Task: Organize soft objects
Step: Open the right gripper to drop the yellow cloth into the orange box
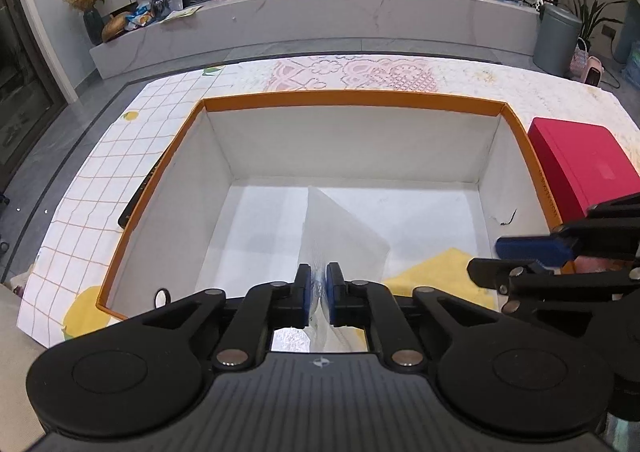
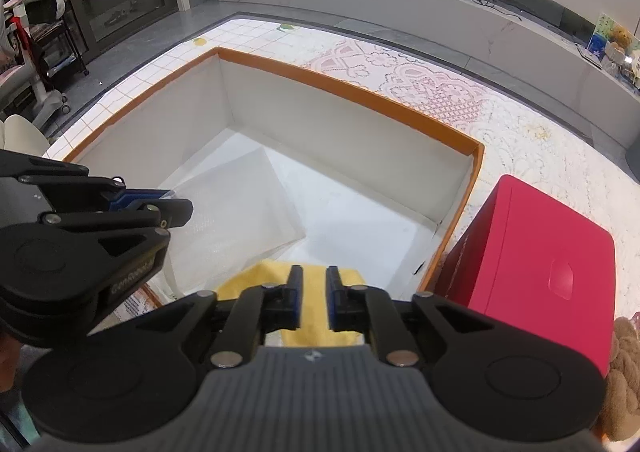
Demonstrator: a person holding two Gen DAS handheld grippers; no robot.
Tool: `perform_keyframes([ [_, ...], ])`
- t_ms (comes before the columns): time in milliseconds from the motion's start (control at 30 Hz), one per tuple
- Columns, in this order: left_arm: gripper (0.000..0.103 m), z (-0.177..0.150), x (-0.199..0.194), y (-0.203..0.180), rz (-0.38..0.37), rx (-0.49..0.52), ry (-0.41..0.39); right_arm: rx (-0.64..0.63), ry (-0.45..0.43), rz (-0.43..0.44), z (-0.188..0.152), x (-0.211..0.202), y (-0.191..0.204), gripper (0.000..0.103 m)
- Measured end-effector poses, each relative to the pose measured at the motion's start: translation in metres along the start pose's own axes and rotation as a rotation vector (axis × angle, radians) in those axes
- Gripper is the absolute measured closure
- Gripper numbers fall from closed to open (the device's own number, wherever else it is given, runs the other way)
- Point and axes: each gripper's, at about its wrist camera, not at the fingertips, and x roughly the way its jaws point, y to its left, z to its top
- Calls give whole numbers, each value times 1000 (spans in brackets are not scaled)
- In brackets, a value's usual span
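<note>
My left gripper [image 1: 319, 278] is shut on a white bubble-wrap sheet [image 1: 344, 236] and holds it on edge inside the orange-rimmed white box [image 1: 352, 98]. The sheet also shows in the right wrist view [image 2: 236, 212], with the left gripper [image 2: 168, 204] at its left edge. My right gripper [image 2: 313, 284] is shut on a yellow cloth [image 2: 312, 332] over the box's near side. The yellow cloth [image 1: 436, 276] and the right gripper [image 1: 512, 256] show at lower right in the left wrist view.
A red box [image 2: 532, 264] stands right of the orange-rimmed box [image 2: 360, 86]; it also shows in the left wrist view [image 1: 580, 160]. A brown plush thing [image 2: 624, 372] lies at the far right. A patterned tablecloth [image 1: 120, 156] covers the table. A long TV bench [image 1: 360, 20] runs behind.
</note>
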Motion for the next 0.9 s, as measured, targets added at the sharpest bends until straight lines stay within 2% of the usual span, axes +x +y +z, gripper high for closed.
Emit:
perform_keyframes([
  [67, 80, 2, -2, 0, 2, -5, 1, -3, -3, -3, -1, -3, 1, 72],
  [167, 70, 5, -9, 1, 3, -21, -14, -3, -4, -12, -2, -7, 2, 62],
  [367, 55, 9, -34, 3, 9, -38, -84, -21, -52, -30, -7, -29, 4, 50],
  [533, 54, 7, -66, -7, -20, -26, -207, 13, -130, -46, -19, -60, -6, 48],
  [733, 54, -2, -106, -30, -108, -31, -357, 163, -276, -89, -60, -103, -30, 48],
  [900, 54, -16, -121, -58, -214, -18, -401, 279, -322, -132, -106, -129, -52, 47],
])
